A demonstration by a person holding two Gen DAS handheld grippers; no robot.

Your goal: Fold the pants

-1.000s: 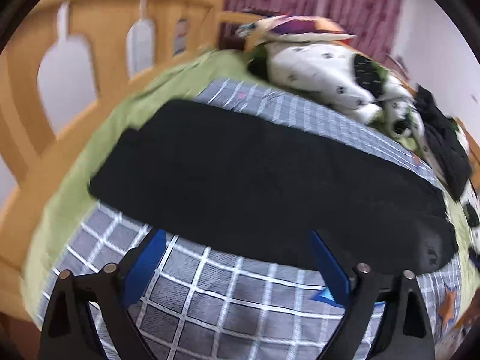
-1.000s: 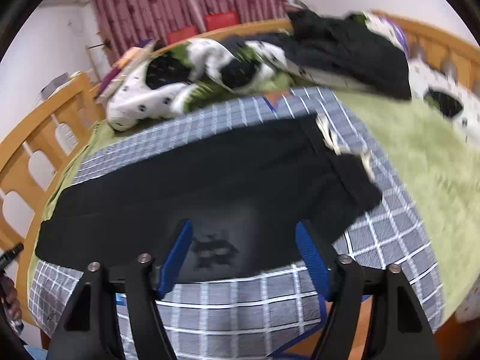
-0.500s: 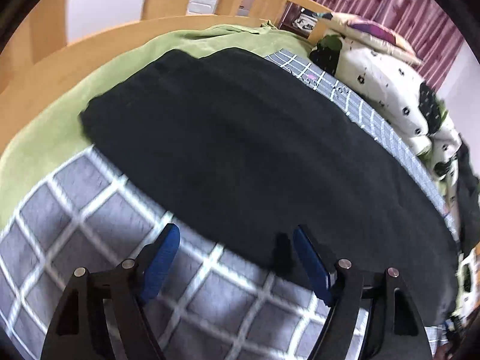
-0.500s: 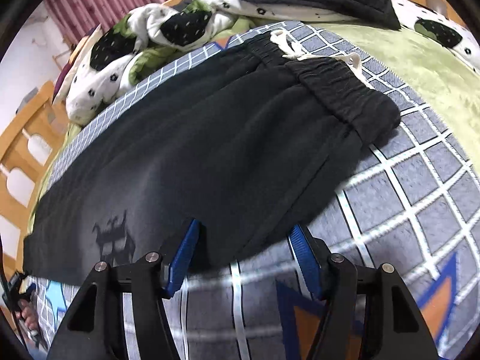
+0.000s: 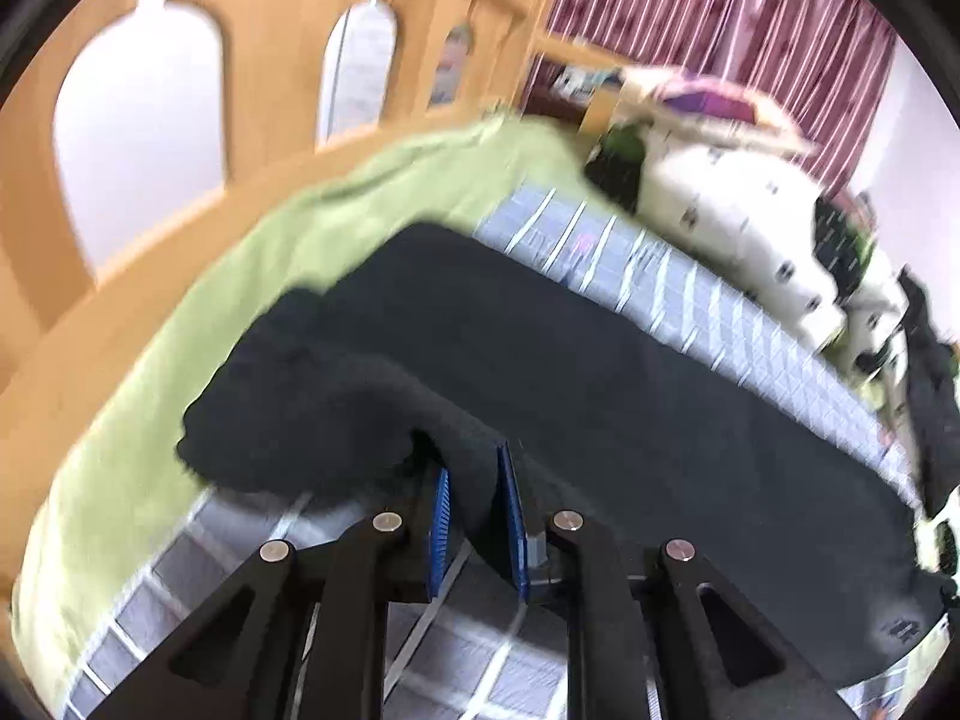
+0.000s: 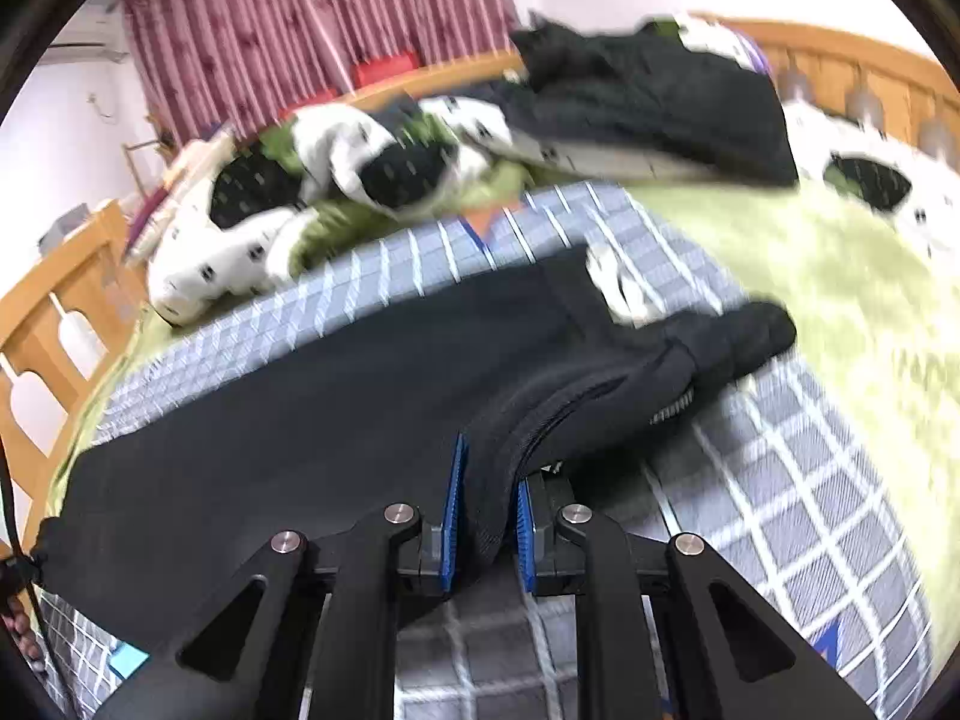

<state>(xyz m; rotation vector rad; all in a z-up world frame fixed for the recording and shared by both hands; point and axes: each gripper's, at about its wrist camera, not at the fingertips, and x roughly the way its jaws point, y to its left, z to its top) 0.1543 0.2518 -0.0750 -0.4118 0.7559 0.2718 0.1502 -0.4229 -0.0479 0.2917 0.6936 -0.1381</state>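
**Left wrist view: both grippers pinch the near edge of the black pants**

In the left wrist view our left gripper (image 5: 474,483) is closing its jaws, and the blue pads (image 5: 441,531) already have a fold of black fabric squeezed between them. The cloth rises into a soft hump just past the fingertips and bunches toward the leg end on the left. From there the pants (image 5: 630,408) stretch away to the right in a long dark band across the checked sheet (image 5: 690,300), whose grey squares and white lines also show directly under the black finger arms. Beyond the leg end lies a green blanket (image 5: 252,264), and behind it the wooden bed rail (image 5: 282,48) with its arched openings. A white quilt with black patches (image 5: 738,216) is heaped at the far side, with the red striped curtain (image 5: 708,18) behind it.

In the right wrist view our right gripper (image 6: 486,510) is likewise closing, its blue pads (image 6: 451,516) clamped on the pants' (image 6: 312,420) near edge, close to the waist end. The fabric lifts in a ridge from the fingertips toward the waistband (image 6: 738,336), where a white drawstring (image 6: 612,282) lies on top and a short zipper shows on the underside. The rest of the garment lies flat to the left on the checked sheet (image 6: 780,468). Farther out we see the green blanket (image 6: 810,258) on the right, the patched quilt (image 6: 336,162) beyond, and a pile of dark clothes (image 6: 648,102) against the far bed rail (image 6: 870,54). Both views are blurred by motion.
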